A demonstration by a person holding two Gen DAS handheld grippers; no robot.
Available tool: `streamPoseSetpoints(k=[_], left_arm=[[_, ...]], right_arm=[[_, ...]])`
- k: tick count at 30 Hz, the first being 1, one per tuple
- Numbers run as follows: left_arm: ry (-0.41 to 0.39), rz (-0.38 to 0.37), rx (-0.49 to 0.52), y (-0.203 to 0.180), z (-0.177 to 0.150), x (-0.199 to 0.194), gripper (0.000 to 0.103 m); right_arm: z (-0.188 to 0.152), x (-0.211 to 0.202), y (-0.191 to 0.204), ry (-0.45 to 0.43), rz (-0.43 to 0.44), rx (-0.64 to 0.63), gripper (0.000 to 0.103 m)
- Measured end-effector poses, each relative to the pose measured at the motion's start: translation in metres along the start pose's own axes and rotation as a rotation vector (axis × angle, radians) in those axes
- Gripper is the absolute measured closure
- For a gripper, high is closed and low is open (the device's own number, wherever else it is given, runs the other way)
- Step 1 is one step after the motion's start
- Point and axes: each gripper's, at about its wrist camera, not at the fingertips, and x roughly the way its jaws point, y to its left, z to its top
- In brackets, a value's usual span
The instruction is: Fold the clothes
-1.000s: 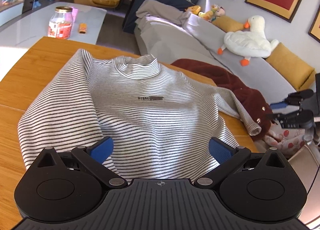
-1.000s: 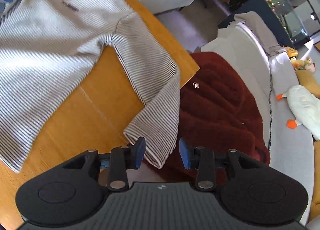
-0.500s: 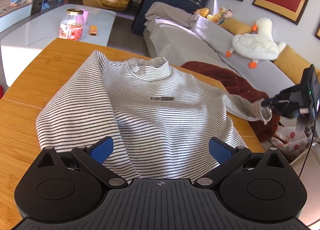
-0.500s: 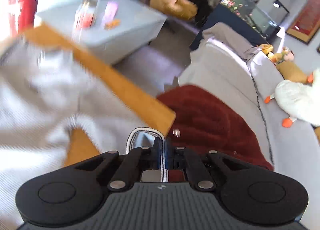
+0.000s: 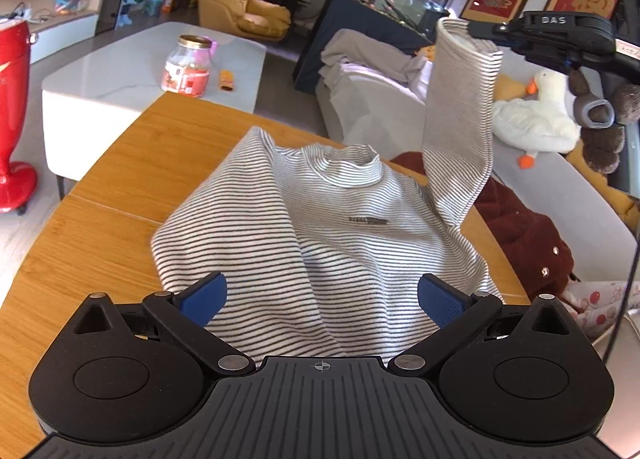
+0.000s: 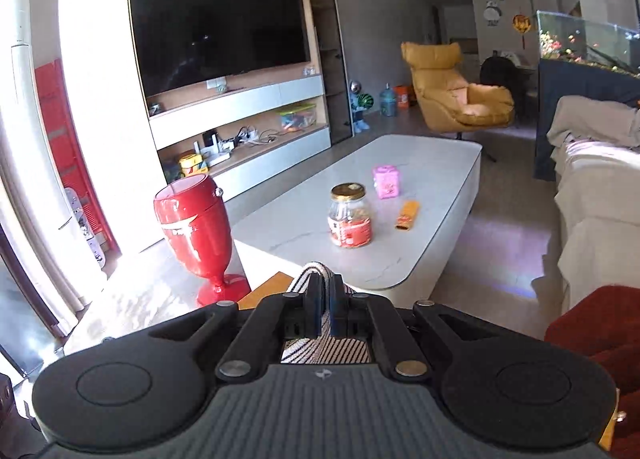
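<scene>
A soft, finely striped knit top [image 5: 328,243] lies rumpled on the wooden table [image 5: 132,179]. The right gripper [image 6: 326,299] pinches its ribbed cuff [image 5: 460,35], lifting the sleeve. The left gripper [image 5: 322,299] hangs wide apart, empty.

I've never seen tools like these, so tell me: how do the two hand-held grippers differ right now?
The left hand-held gripper is open, its blue pads spread wide and gripping nothing; the right hand-held gripper is shut on the sleeve cuff. The left hovers low over the striped shirt; the right is up high, so the sleeve hangs from it. Both are black with blue pads.
</scene>
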Motion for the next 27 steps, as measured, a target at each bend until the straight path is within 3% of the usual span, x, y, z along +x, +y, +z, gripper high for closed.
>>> streamPoseSetpoints(k=[3,6,11,14,18,21,23,27], left_arm=[[-0.012,0.027,-0.017,0.009,0.001,-0.011,0.000],[-0.031,0.052,-0.037,0.019,0.004,-0.020,0.000],[-0.041,0.072,-0.063,0.029,0.007,-0.024,0.000],[-0.045,0.081,-0.075,0.035,0.008,-0.024,0.000],[-0.057,0.094,-0.099,0.042,0.011,-0.023,0.000],[-0.069,0.097,-0.111,0.047,0.013,-0.024,0.000],[-0.076,0.101,-0.118,0.048,0.013,-0.024,0.000],[-0.086,0.101,-0.134,0.050,0.013,-0.024,0.000]], right_arm=[[-0.011,0.032,0.013,0.045,0.001,0.000,0.100],[-0.020,0.049,0.025,0.061,-0.054,-0.033,0.098],[-0.028,0.033,0.034,0.042,-0.076,-0.028,0.087],[-0.043,0.012,0.036,0.068,-0.034,0.019,0.082],[-0.092,-0.012,0.037,0.261,0.169,0.263,0.080],[-0.146,-0.017,0.042,0.460,0.337,0.519,0.080],[-0.179,-0.017,0.049,0.557,0.389,0.644,0.080],[-0.223,-0.006,0.061,0.666,0.426,0.808,0.078]])
